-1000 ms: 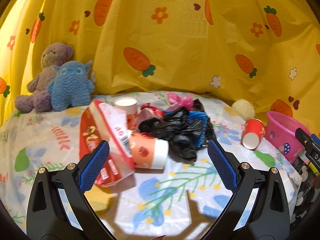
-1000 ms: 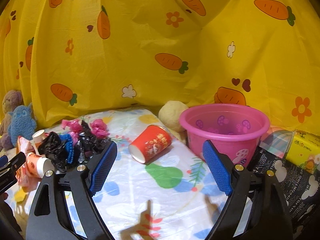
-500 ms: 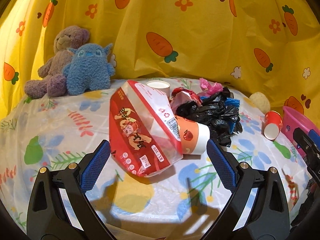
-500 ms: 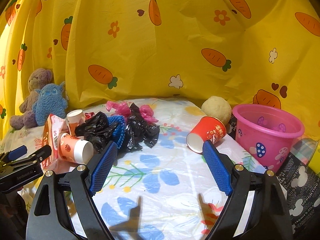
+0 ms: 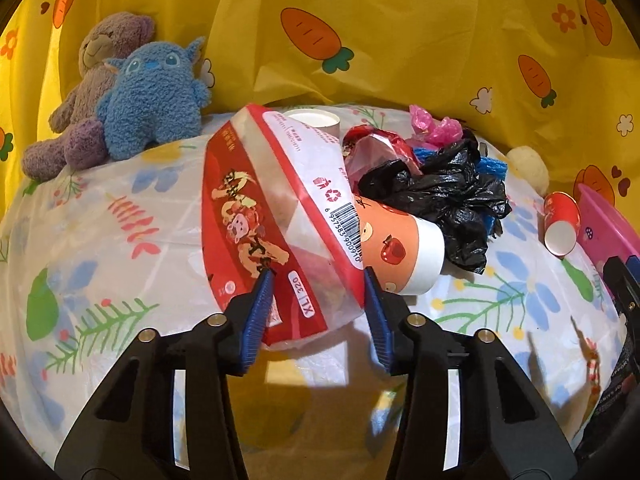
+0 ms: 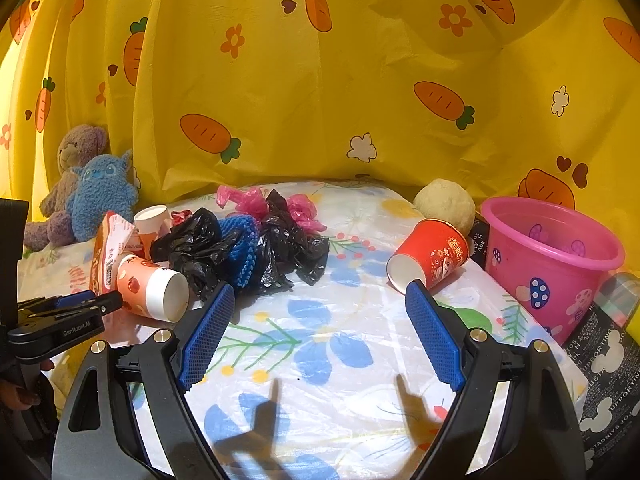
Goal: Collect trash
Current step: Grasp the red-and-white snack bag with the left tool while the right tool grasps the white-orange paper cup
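Note:
A red and white plastic package (image 5: 256, 208) lies on the flowered sheet (image 5: 120, 264). Its near end sits between the blue pads of my left gripper (image 5: 317, 280), whose jaws are closing and touch it on both sides. An orange apple-print paper cup (image 5: 400, 252) lies on its side against the package, next to crumpled black bags (image 5: 448, 192). My right gripper (image 6: 320, 300) hovers open over the sheet with nothing between its fingers. A red paper cup (image 6: 432, 256) lies on its side just past its right fingertip, beside the pink bucket (image 6: 560, 264).
A purple bear (image 5: 92, 80) and a blue plush (image 5: 152, 96) sit at the back left against the yellow carrot curtain (image 5: 400, 20). A white cup (image 5: 312, 120), pink bags (image 6: 248, 200) and a cream ball (image 6: 444, 204) lie farther back. A black printed box (image 6: 608, 360) sits at right.
My left gripper moved forward and down onto the red package, and its jaws narrowed from wide open to touching it. The right gripper swung left, bringing the trash pile more into view, and stayed open.

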Demonstrator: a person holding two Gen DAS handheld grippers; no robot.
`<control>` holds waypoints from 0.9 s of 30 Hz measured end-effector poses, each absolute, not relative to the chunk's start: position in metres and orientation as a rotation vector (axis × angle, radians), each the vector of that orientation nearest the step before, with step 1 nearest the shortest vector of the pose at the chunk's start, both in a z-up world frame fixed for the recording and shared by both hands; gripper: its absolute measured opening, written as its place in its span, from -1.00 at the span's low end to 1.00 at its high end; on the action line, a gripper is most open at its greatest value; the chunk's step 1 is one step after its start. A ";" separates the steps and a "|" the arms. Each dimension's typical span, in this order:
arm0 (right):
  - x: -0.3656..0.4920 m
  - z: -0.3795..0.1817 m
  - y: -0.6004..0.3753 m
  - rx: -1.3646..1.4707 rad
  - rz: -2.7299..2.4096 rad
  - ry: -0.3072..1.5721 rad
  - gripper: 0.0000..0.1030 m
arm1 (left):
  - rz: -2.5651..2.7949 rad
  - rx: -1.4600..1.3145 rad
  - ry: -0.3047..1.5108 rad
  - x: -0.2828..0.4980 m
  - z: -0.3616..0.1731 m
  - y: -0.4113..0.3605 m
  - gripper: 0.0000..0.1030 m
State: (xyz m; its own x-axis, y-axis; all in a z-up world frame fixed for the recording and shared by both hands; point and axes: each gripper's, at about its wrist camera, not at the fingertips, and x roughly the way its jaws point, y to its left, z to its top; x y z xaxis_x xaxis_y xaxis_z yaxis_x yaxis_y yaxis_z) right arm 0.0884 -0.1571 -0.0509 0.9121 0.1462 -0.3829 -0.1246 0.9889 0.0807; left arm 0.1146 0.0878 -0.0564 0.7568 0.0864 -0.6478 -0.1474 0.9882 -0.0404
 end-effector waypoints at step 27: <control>0.106 -0.058 -0.037 -0.012 0.385 0.530 0.72 | 0.256 -0.247 0.519 0.056 -0.027 0.164 -0.95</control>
State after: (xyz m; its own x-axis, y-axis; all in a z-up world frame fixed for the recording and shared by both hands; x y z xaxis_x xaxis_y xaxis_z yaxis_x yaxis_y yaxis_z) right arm 0.1057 -0.0369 -0.0576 0.7928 0.3551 -0.4953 -0.3614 0.9283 0.0872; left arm 0.0564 0.1644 -0.0268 0.8377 0.1777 -0.5164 -0.3020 0.9386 -0.1668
